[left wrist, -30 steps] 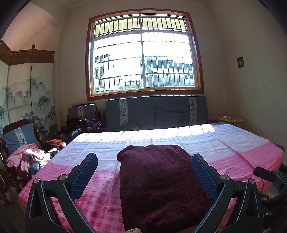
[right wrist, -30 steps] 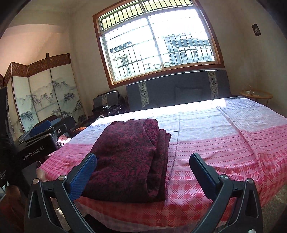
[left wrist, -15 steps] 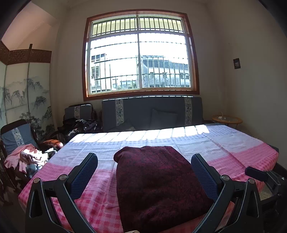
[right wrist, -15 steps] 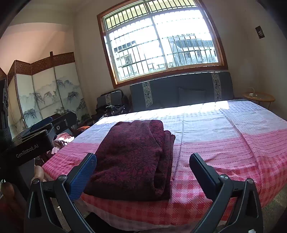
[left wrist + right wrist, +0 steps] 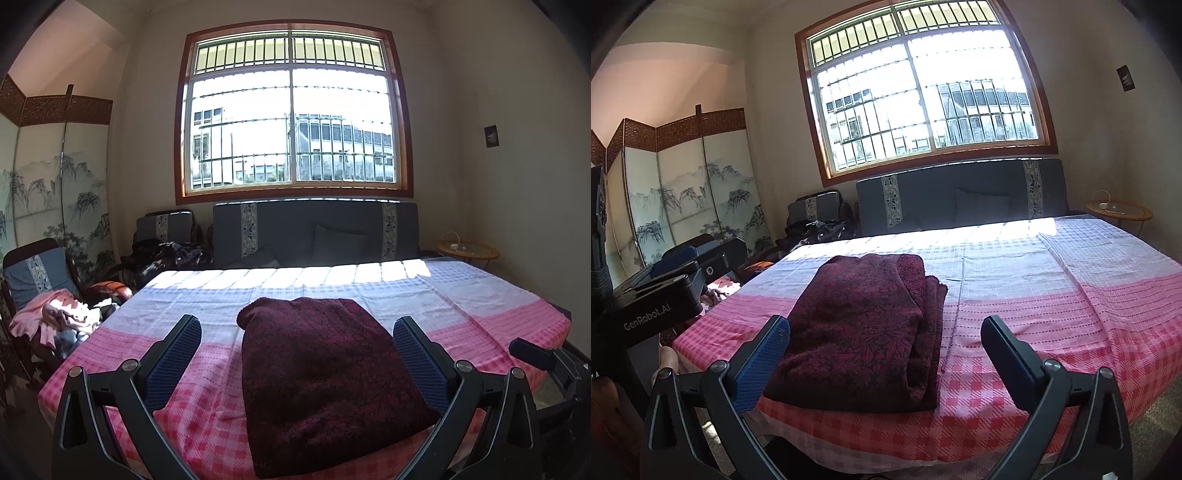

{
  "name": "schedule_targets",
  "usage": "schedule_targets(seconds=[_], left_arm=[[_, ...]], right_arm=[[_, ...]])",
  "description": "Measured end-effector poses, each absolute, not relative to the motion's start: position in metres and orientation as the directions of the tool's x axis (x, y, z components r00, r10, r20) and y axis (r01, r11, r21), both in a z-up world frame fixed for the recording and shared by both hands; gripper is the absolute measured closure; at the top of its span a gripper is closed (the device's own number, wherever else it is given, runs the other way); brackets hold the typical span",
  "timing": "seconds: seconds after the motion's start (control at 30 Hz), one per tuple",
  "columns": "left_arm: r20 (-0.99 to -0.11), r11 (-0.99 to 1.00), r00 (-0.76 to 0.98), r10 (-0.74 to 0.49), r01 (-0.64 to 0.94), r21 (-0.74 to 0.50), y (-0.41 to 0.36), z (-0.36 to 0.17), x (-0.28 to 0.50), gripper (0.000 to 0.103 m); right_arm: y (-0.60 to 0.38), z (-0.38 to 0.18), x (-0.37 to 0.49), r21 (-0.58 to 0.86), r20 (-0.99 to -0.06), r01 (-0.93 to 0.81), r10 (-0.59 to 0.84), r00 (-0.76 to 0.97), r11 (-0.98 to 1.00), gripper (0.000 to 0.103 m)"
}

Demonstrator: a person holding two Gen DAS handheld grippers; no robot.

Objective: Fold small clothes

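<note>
- The jaws of the left gripper (image 5: pixel 297 354) are seen spread wide apart, with nothing clamped between them; blue ribbed pads (image 5: pixel 173 363) line the inner faces.
- The jaws of the right gripper (image 5: pixel 886 356) are likewise held wide apart and nothing is gripped.
- Both grippers are held off the near edge of the table, clear of the cloth.
- A folded dark red patterned garment (image 5: pixel 328 376) is framed between the left fingers in the left wrist view, lying flat on the pink checked tablecloth (image 5: pixel 491 317) close to the near edge.
- In the right wrist view the same garment (image 5: pixel 864 332) is seen as a thick stack of layers, its stacked fold edges turned to the right.
- The left gripper's body (image 5: pixel 661 295), marked "GenRobot.AI", is seen at the left edge of the right wrist view, just beside the table's near left corner.
- The far part of the tablecloth is lit by sun from a barred window (image 5: pixel 291 125).
- A dark blue sofa (image 5: pixel 314 232) is placed under the window, behind the table.
- A painted folding screen (image 5: pixel 690 192) is stood along the left wall.
- A chair heaped with pink clothes (image 5: pixel 55 317) is seen left of the table.
- A small round side table (image 5: pixel 467 251) is set in the far right corner.
</note>
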State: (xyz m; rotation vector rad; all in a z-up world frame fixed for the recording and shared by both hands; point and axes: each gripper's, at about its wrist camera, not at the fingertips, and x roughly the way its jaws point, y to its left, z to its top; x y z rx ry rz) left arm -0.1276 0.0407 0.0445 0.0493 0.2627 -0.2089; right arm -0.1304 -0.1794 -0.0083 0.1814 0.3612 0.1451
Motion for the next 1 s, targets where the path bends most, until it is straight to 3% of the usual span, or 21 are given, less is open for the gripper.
schedule_targets(seconds=[0.47,0.8,1.0], left_arm=[[-0.261,0.984,0.950,-0.173,0.181,0.005,0.054,0.042,-0.143,0.000],[-0.335,0.985,0.928,-0.165,0.169,-0.017,0.054,0.033,-0.132,0.000],[-0.334,0.990,0.933,-0.133,0.138,-0.010,0.055,0.028,-0.128,0.000]], right_arm=[[-0.154,0.000,-0.139,0.127,-0.317,-0.119,0.154,0.936,0.985,0.000],[-0.153,-0.005,-0.141,0.130,-0.328,-0.109,0.146,0.933,0.986,0.000],[-0.154,-0.009,-0.139,0.146,-0.347,-0.099,0.144,0.927,0.984,0.000]])
